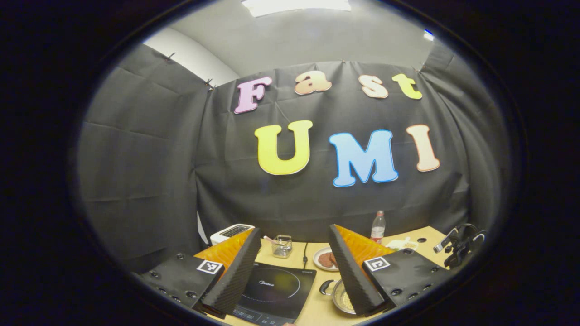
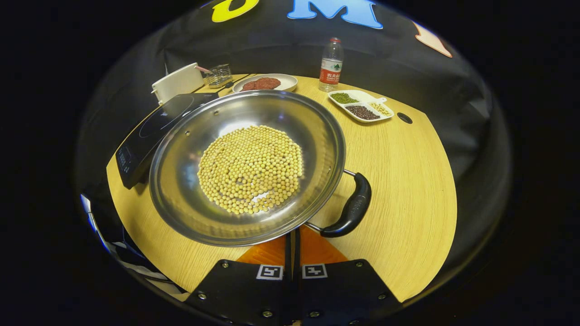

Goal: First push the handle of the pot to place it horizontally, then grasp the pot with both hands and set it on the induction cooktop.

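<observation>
A steel pot [image 2: 247, 167] holding yellow beans rests on the wooden table [image 2: 408, 190]. Its black loop handle [image 2: 351, 208] points to the near right in the right gripper view. My right gripper [image 2: 292, 240] is shut, with its tips tucked under the pot's near rim just left of that handle. The black induction cooktop [image 2: 154, 127] lies left of the pot, touching or nearly touching its rim. In the left gripper view my left gripper [image 1: 294, 228] hangs open above the cooktop [image 1: 276, 290], with the pot [image 1: 342, 296] and another black handle [image 1: 326, 287] by its right finger.
Along the table's back stand a white toaster [image 2: 176, 81], a wire basket [image 2: 219, 74], a plate of reddish-brown food [image 2: 263, 83], a water bottle [image 2: 331, 63] and a divided dish of beans [image 2: 360, 105]. A dark fixture [image 1: 460, 246] sits at the table's right edge.
</observation>
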`<control>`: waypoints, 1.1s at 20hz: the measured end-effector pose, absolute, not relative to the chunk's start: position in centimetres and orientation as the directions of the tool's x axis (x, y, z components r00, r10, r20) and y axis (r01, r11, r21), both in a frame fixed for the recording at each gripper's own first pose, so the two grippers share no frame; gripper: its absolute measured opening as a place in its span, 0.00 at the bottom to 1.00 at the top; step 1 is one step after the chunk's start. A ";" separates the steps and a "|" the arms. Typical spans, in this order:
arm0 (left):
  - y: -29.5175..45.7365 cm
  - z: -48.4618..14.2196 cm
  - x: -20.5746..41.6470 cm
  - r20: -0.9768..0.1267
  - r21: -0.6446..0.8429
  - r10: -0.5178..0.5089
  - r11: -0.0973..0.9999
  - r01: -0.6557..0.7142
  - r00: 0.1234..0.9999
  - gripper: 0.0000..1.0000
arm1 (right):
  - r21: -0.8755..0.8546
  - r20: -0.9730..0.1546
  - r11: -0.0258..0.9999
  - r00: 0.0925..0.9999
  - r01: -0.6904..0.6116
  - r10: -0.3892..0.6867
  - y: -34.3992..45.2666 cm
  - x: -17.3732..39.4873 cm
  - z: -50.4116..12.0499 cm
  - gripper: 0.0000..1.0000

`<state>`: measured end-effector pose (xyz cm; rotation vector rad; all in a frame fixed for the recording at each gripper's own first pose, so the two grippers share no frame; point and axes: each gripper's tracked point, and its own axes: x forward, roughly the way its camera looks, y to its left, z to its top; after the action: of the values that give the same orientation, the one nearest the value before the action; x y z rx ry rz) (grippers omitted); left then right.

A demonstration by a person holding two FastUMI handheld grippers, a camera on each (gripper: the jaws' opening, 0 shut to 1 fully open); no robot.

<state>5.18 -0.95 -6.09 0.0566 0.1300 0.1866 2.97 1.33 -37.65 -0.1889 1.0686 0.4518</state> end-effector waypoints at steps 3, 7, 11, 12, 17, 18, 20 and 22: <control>-0.3 -6.5 5.0 -0.131 0.074 0.212 0.976 -0.204 0.968 0.97 | 0.061 -0.878 0.912 0.413 -0.406 0.243 0.5 4.3 -38.1 0.01; 0.3 -7.0 4.7 -0.145 0.075 0.236 0.971 -0.227 0.961 0.97 | 0.053 -0.876 0.939 0.435 -0.341 0.208 -1.2 6.2 -38.4 0.01; 0.5 -7.2 4.5 -0.148 0.086 0.249 0.967 -0.238 0.957 1.00 | 0.055 -0.870 0.961 0.459 -0.270 0.179 -2.5 7.8 -38.6 0.01; 0.5 -7.3 4.5 -0.152 0.088 0.249 0.967 -0.238 0.956 1.00 | 0.066 -0.869 0.964 0.461 -0.258 0.182 -2.5 8.0 -38.6 0.01; 0.2 -7.6 4.6 -0.161 0.090 0.245 0.968 -0.233 0.956 1.00 | 0.056 -0.855 0.977 0.495 -0.206 0.154 -2.5 9.2 -38.8 0.01; 0.3 -7.8 4.5 -0.164 0.091 0.242 0.969 -0.229 0.956 1.00 | 0.061 -0.858 0.977 0.489 -0.205 0.156 -2.4 9.2 -38.8 0.02; 0.0 -8.3 4.5 -0.171 0.090 0.234 0.971 -0.221 0.957 1.00 | 0.049 -0.870 0.976 0.470 -0.212 0.146 -2.8 8.2 -38.9 0.01; -0.1 -8.6 4.5 -0.181 0.084 0.224 0.974 -0.212 0.958 1.00 | 0.017 -0.865 0.975 0.485 -0.221 0.125 -3.5 7.9 -38.5 0.01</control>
<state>4.51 -0.07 -8.64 0.0644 0.1907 0.2211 7.87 -3.54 -38.46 -0.1013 1.0435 0.2114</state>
